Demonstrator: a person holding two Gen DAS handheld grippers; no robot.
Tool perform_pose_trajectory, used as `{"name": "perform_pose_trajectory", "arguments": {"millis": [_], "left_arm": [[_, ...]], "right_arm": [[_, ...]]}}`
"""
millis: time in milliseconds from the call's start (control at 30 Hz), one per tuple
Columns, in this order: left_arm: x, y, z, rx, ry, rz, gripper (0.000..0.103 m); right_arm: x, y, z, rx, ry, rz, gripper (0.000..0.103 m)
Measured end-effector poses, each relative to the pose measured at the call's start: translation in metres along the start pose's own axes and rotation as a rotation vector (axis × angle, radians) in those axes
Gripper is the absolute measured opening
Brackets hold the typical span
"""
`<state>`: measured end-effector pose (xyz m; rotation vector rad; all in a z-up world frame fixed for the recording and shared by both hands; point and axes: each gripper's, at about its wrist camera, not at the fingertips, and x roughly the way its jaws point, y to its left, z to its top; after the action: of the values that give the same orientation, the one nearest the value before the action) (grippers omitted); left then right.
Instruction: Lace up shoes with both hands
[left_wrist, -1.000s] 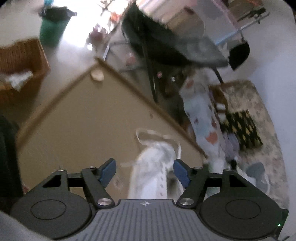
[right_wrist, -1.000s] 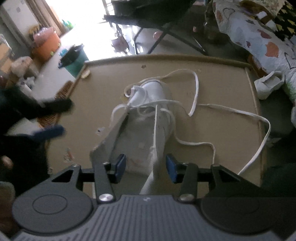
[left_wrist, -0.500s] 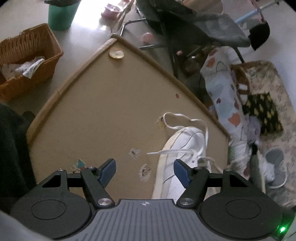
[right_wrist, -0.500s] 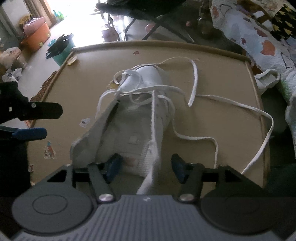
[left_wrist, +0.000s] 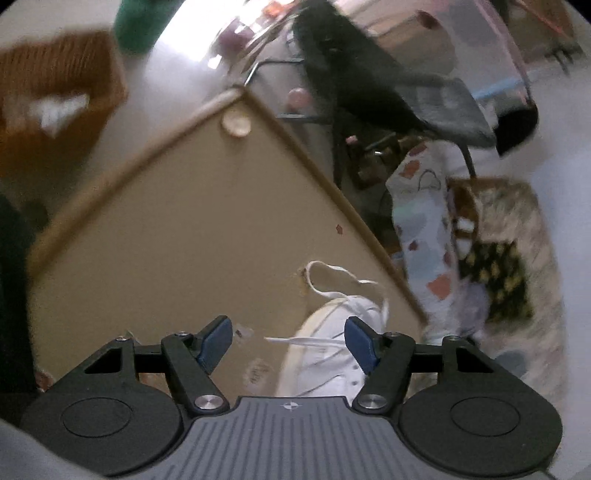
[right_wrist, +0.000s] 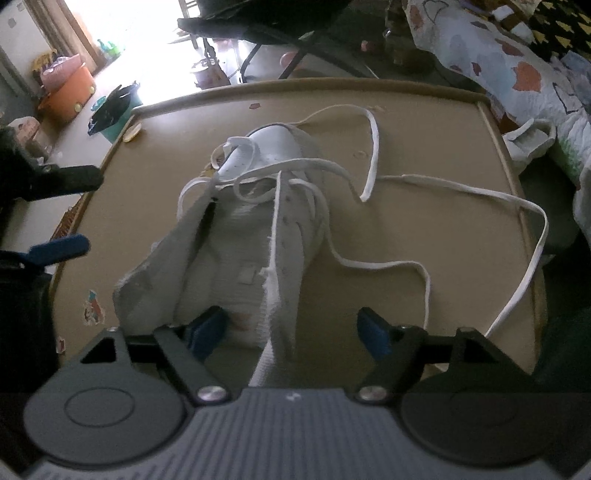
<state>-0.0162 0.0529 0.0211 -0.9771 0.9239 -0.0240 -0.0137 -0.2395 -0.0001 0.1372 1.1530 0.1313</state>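
White low-top leather sneaker (right_wrist: 273, 206) with perforated eyelet rows, lying on tan tabletop, toe pointing away in right wrist view, tongue splayed open toward camera. Flat white cotton shoelace (right_wrist: 373, 155) threaded only through the front eyelets, loose ends looping and trailing across tabletop to sneaker's right

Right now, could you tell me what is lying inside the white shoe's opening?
Inside the white shoe only its pale tongue shows, with loose lace crossing above. The toe interior is covered by the upper, and the heel end is hidden behind the right gripper.
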Motion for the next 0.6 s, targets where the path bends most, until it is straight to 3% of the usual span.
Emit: {"name": "perform_pose_trajectory", "arguments": {"millis": [133, 333, 600], "left_arm": [[0.013, 0.009, 0.002, -0.161, 0.036, -0.031, 0.063], [0.031, 0.005, -0.012, -0.319, 0.092, -0.095, 0.062], [0.063, 0.001, -0.043, -0.459, 0.128, -0.094, 0.042]], "right_arm": [[0.001, -0.003, -0.001, 0.009, -0.004, 0.009, 0.082], [0.002, -0.006, -0.002, 0.010, -0.007, 0.020, 0.084], [0.001, -0.001, -0.003, -0.019, -0.019, 0.008, 0.084]]}}
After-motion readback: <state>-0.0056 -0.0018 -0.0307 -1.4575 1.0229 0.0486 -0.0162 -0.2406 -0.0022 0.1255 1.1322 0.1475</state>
